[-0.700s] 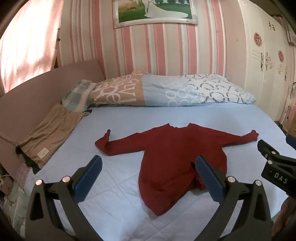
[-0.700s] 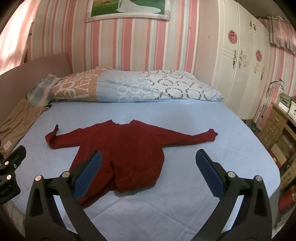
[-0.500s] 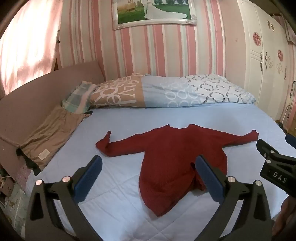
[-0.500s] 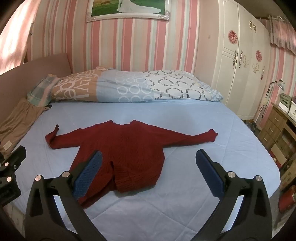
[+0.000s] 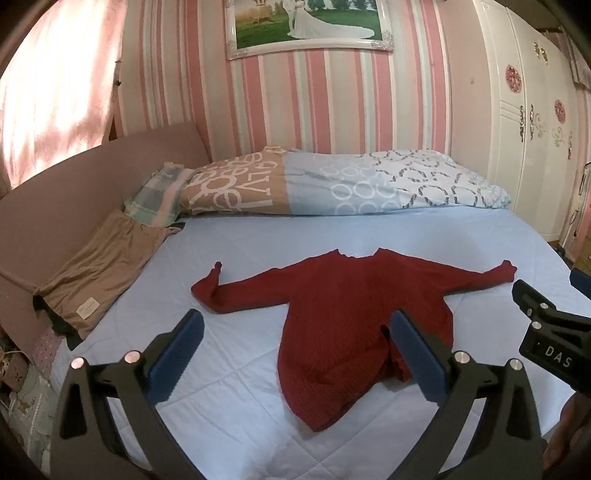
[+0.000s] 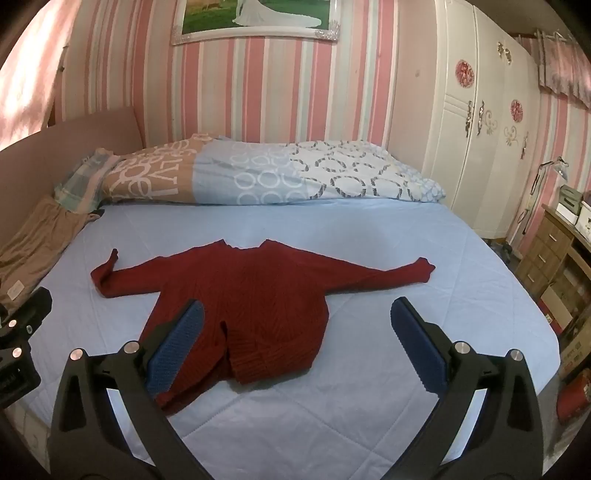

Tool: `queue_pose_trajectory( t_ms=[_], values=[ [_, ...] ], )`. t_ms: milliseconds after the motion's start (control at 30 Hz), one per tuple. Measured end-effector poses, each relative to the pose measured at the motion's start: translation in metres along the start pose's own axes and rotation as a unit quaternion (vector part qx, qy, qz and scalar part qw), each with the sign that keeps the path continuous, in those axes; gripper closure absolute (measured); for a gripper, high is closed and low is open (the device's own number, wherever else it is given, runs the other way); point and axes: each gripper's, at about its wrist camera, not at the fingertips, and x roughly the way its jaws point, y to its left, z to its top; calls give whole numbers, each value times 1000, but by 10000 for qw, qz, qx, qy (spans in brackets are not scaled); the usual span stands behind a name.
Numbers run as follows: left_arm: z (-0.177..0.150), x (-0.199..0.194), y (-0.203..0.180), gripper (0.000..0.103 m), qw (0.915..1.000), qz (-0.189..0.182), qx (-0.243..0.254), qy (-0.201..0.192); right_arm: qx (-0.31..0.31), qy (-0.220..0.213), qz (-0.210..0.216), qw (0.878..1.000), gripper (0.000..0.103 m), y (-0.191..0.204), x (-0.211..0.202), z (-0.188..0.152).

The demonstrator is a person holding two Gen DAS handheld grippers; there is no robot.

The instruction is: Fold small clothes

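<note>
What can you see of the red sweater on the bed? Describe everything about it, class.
The red sweater is a dark red ribbed knit, long-sleeved, lying flat on the light blue bed sheet, neckline toward the pillows. Both sleeves stretch outward; the left cuff is bent up. Its lower hem is rumpled and partly turned over itself. Nothing grips it; only the sheet touches it.

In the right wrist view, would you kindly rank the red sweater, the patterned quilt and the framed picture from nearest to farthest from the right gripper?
1. Red sweater, flat on the bed just ahead.
2. Patterned quilt, along the bed's far edge.
3. Framed picture, high on the striped wall.
</note>
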Motion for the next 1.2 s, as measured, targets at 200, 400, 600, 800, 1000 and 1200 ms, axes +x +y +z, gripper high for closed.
queue_pose_trajectory(
  t_ms=[200,400,600,800,1000,1200],
  values=[
    [3,-3,2,2,10000,4,6,-10,-3,-14,-2,10000,3,1,-3,0],
    [7,-6,-2,2,10000,-26,16,21,5,-4,1,10000,3,1,-2,0],
    [6,-5,-1,2,10000,-42,16,18,2,-9,2,10000,3,1,-2,-1],
    [5,-5,-1,2,10000,-40,8,14,15,-4,-1,10000,3,1,-2,-1],
    [5,-5,-2,2,10000,-31,17,17,6,5,3,10000,3,3,-2,-1],
    [5,-4,0,2,10000,-55,4,19,13,7,6,10000,3,4,-4,1]
  ],
)
